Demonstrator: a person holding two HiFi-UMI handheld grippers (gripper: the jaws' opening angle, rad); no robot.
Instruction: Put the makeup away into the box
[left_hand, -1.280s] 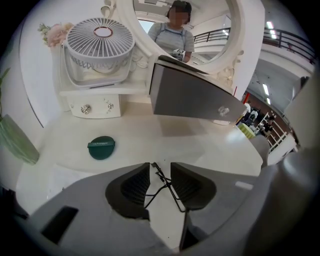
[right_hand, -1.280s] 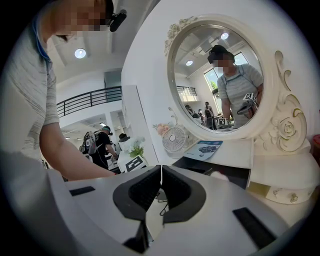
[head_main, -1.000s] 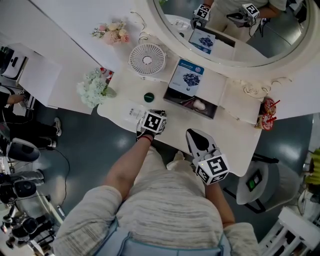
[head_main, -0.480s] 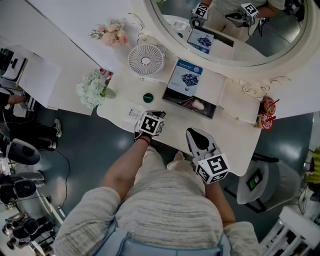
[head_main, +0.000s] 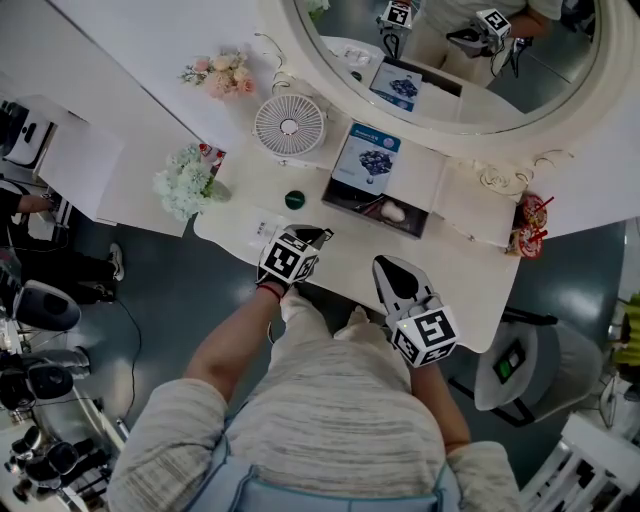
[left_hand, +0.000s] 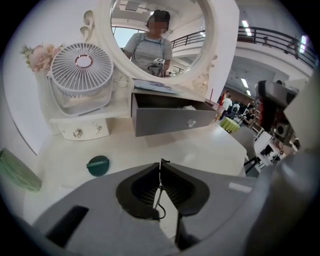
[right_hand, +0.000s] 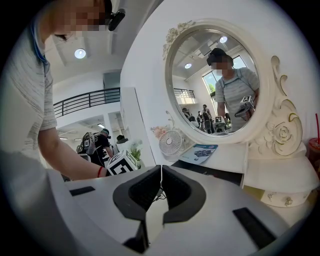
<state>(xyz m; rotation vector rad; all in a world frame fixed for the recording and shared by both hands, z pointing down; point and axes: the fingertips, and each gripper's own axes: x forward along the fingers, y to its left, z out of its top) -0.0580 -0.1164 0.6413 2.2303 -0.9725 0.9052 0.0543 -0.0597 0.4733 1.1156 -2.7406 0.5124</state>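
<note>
A round dark green compact (head_main: 294, 199) (left_hand: 98, 165) lies on the white vanity top (head_main: 460, 280), left of the open grey drawer box (head_main: 352, 196) (left_hand: 170, 121). A pale egg-shaped item (head_main: 394, 212) and small red sticks rest inside the drawer. My left gripper (head_main: 322, 234) (left_hand: 161, 163) hovers over the table's front left, near the compact. Its jaws are shut and nothing shows between them. My right gripper (head_main: 383, 264) (right_hand: 161, 168) is held at the front edge, also shut and empty, facing the mirror.
A white desk fan (head_main: 288, 124) (left_hand: 82, 70) stands behind the compact. A blueberry booklet (head_main: 368, 158) lies above the drawer. White flowers (head_main: 185, 180) stand at the left end, a flat white packet (head_main: 262, 228) lies beside the left gripper, and a red cup (head_main: 530, 228) stands far right.
The left gripper has lifted up from the table and drifted slightly left, toward the person. The right gripper has stayed where it was.
</note>
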